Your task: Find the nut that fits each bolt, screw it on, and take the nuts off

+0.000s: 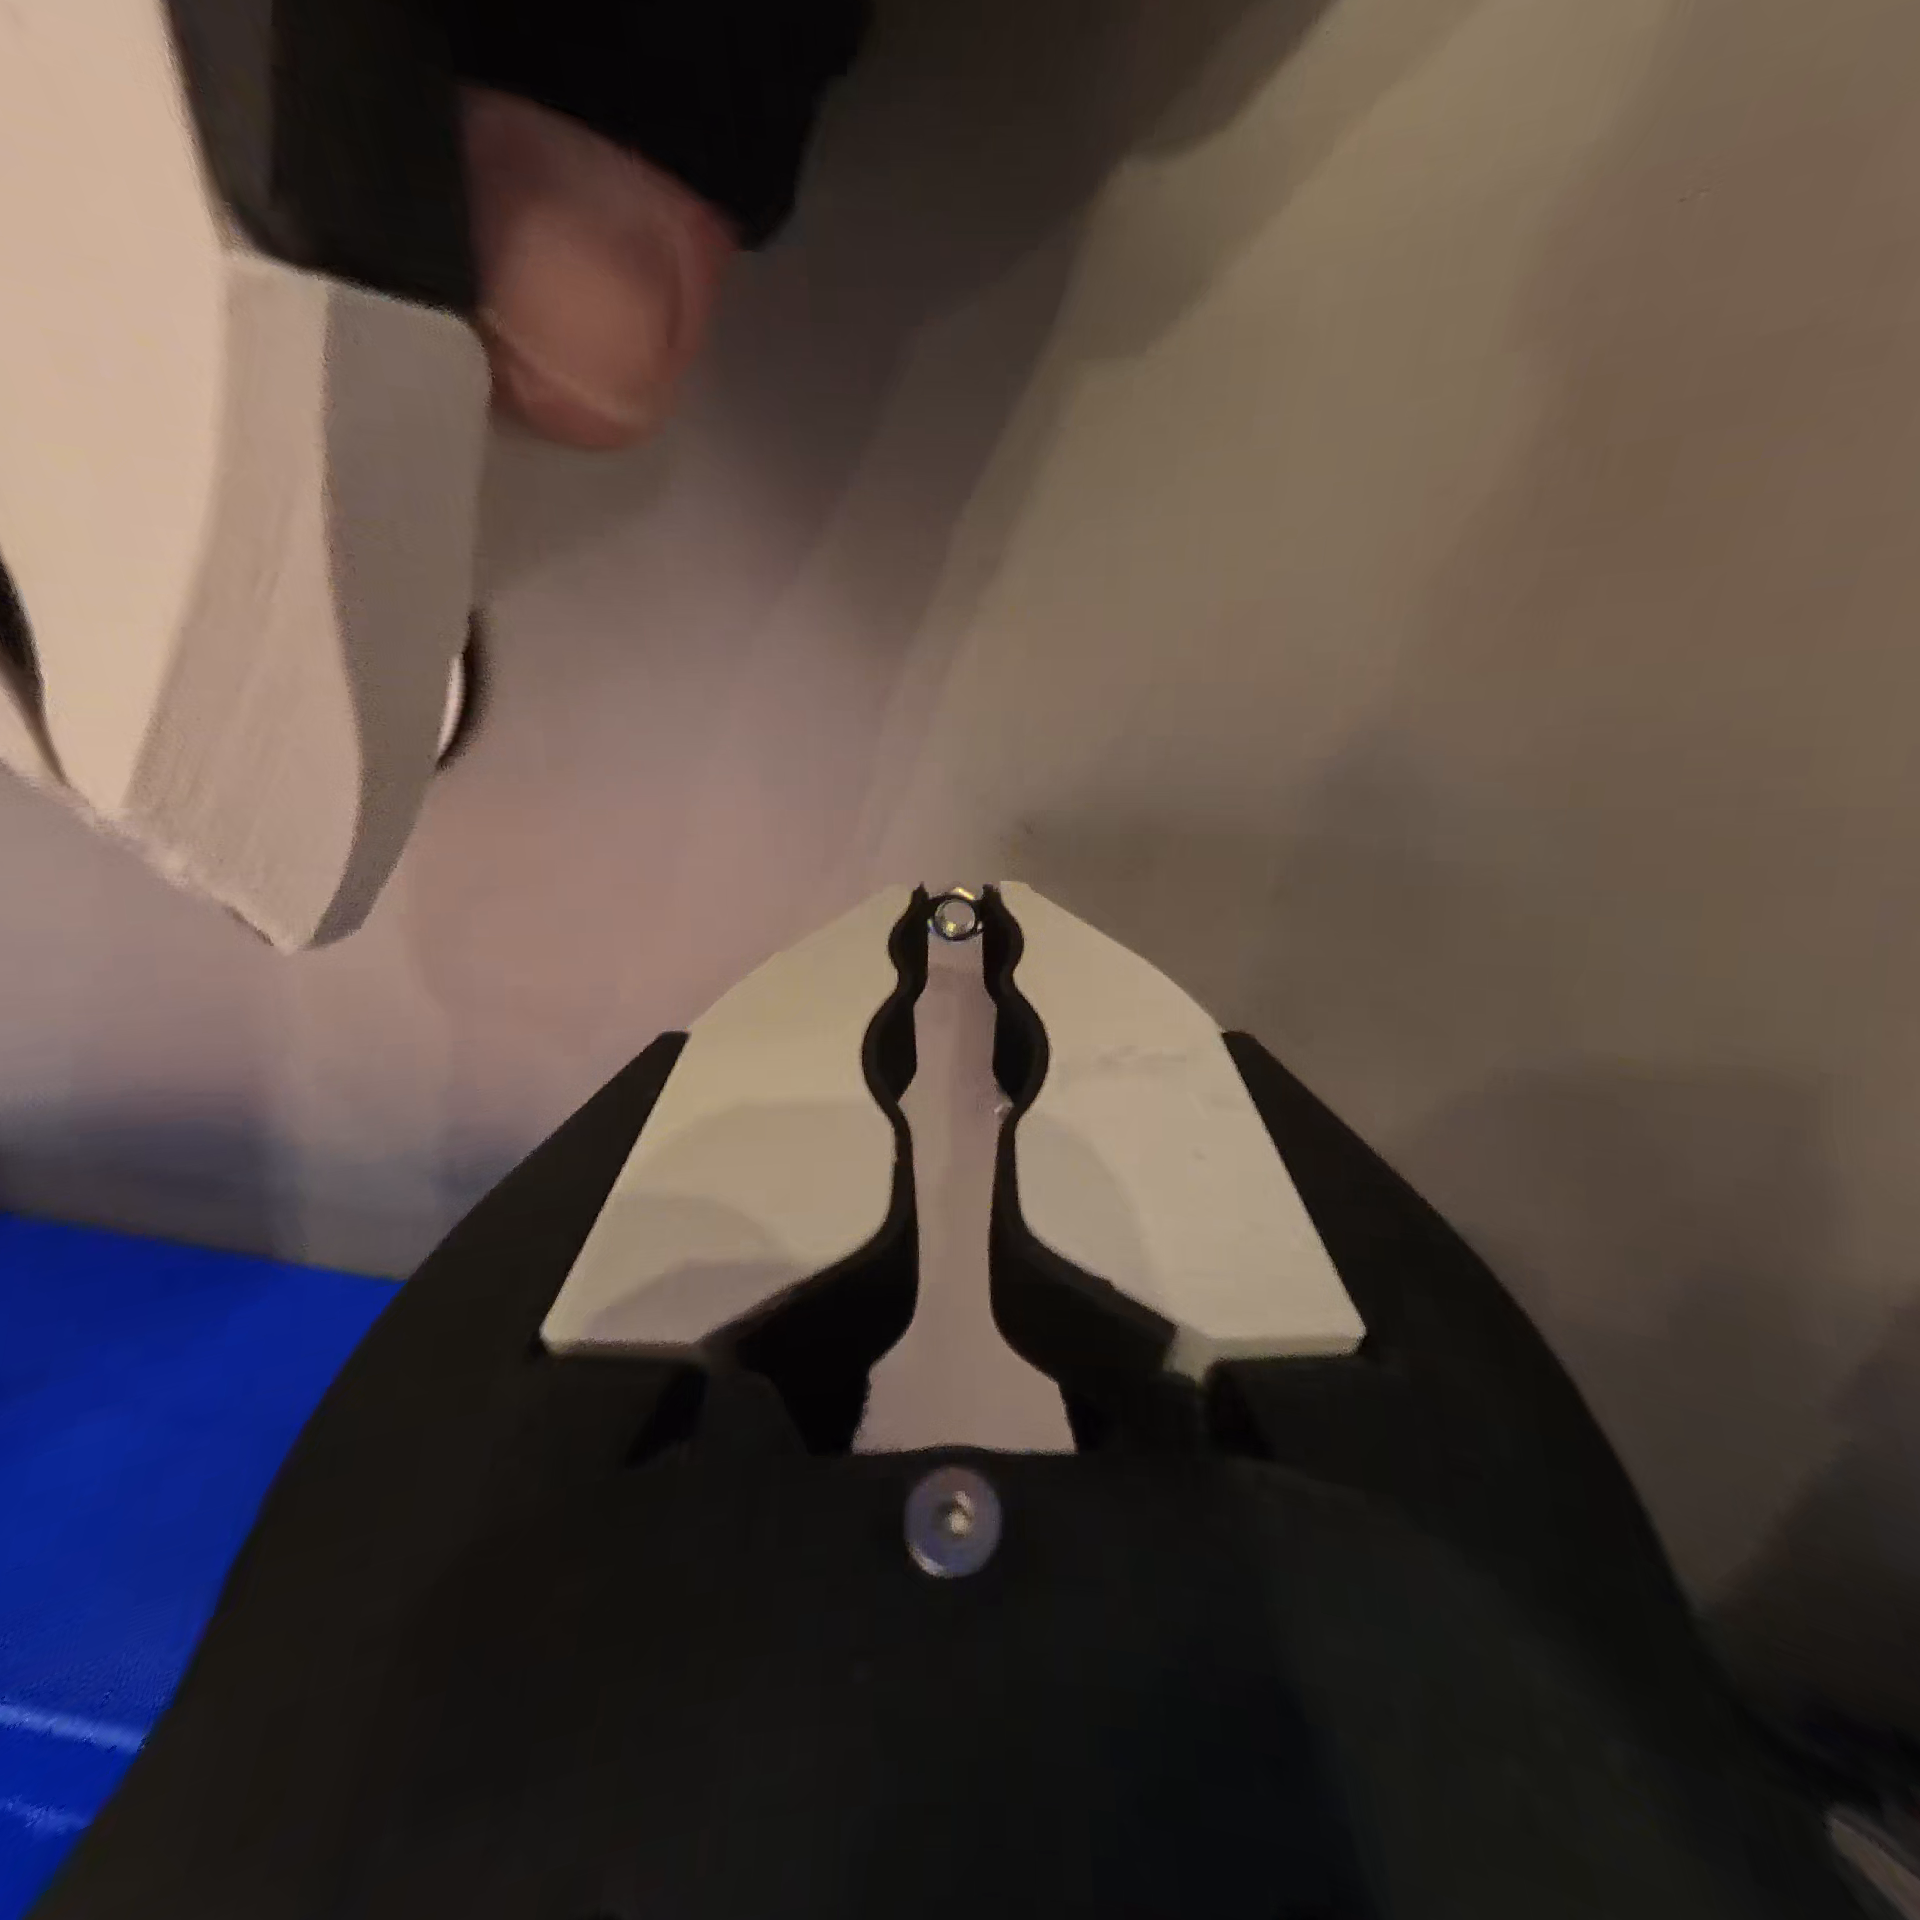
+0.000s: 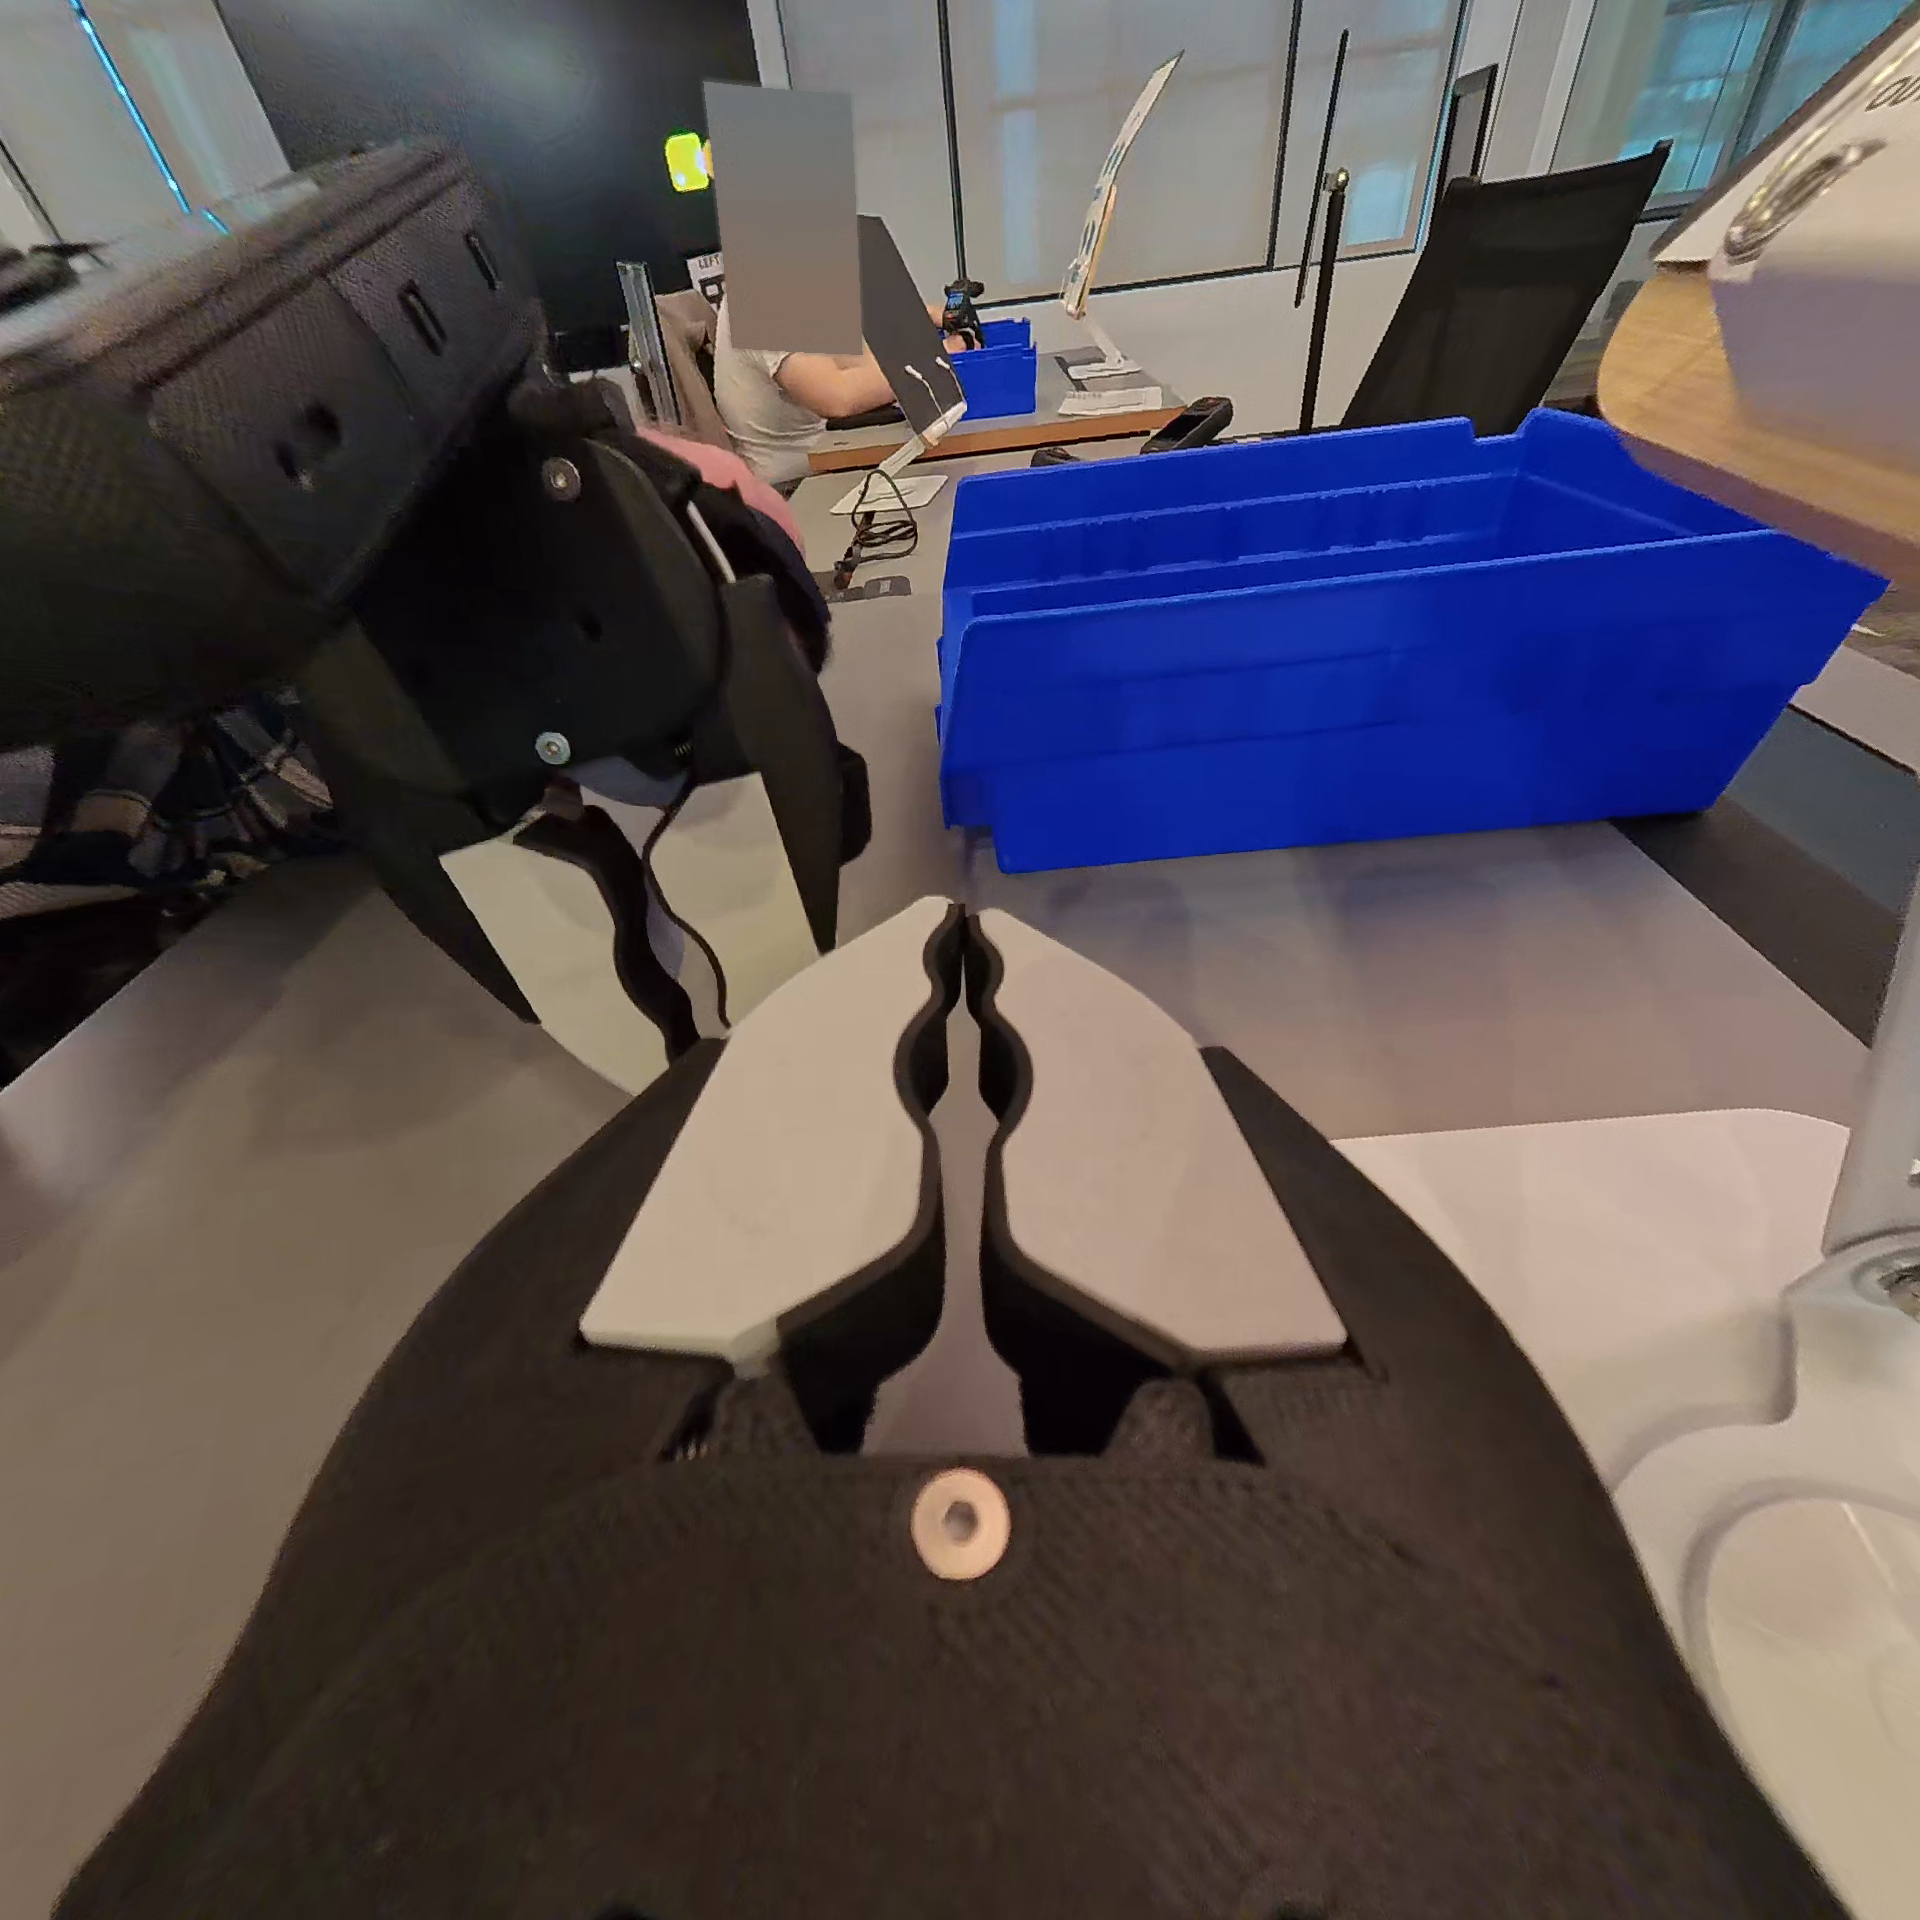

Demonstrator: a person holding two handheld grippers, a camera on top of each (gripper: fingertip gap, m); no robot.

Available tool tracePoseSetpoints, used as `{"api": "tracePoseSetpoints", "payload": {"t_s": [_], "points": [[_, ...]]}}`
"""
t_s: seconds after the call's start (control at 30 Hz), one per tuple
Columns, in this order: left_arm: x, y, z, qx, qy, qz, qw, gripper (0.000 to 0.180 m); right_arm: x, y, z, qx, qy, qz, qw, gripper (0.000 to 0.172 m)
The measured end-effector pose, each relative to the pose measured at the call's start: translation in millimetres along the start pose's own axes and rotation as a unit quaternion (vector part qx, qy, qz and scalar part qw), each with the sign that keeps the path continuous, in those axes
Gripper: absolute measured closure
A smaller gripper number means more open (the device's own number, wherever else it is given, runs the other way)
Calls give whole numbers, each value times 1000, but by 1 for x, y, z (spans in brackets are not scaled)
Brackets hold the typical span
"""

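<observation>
Left wrist view: left gripper [image 1: 956, 920], black body with pale finger plates, is nearly closed. Its black pads [image 1: 906, 935] pinch a small round silver metal part [image 1: 954, 920] right at the tips. We look at it end-on: a ring with a bright centre. It could be the nut or the end of a bolt, I cannot tell which. Its axis runs along the fingers, pointing away from the camera. Below and ahead is plain grey tabletop [image 1: 1351, 623]. Upper left, blurred: the right gripper's pale finger plate [image 1: 260, 623] and a gloved hand [image 1: 582, 312]. A corner of the blue plastic bin [image 1: 156, 1403] shows lower left.

Right wrist view: right gripper [image 2: 964, 925] has its pads closed on each other at the tips; nothing visible between them. The left gripper [image 2: 623, 904] hangs to its left, just beside it, fingers pointing down at the table, tips hidden behind the right gripper's plate. The blue bin [image 2: 1351, 644] sits ahead and right, looks empty as far as the view reaches. White lamp or stand base [image 2: 1766, 1455] at far right.

Judgement: the small part lies left of the right claw and close. The two finger axes are crossed, not in line. For mating, the right claw needs the partner piece first, none visible here.
</observation>
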State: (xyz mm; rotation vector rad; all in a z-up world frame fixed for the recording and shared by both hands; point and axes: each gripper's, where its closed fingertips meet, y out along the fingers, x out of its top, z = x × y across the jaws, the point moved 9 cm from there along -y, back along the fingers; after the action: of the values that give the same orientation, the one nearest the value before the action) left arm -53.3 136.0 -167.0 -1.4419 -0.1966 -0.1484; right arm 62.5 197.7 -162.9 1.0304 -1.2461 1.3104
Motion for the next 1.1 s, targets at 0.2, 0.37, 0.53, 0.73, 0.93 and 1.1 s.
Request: {"api": "tracePoseSetpoints", "payload": {"t_s": [0.2,0.37,0.53,0.73,0.93,1.1], "points": [[-1,13,-2,-23,9,10,1000,171,0,1,0,1,-1,3,1000,172],[-2,18,-4,-31,7,11,999,171,0,1,1,2,-2,5,1000,172],[-2,7,-1,-28,-10,-13,999,152,0,1,1,2,-1,5,1000,172],[-30,-22,-5,-18,1,-58,998,150,0,1,0,2,2,2,1000,172],[-54,0,-14,-18,74,-88,993,154,0,2,0,4,-1,6,1000,172],[-63,8,-4,-40,83,-106,990,155,0,2,0,5,1,7,1000,172]]}}
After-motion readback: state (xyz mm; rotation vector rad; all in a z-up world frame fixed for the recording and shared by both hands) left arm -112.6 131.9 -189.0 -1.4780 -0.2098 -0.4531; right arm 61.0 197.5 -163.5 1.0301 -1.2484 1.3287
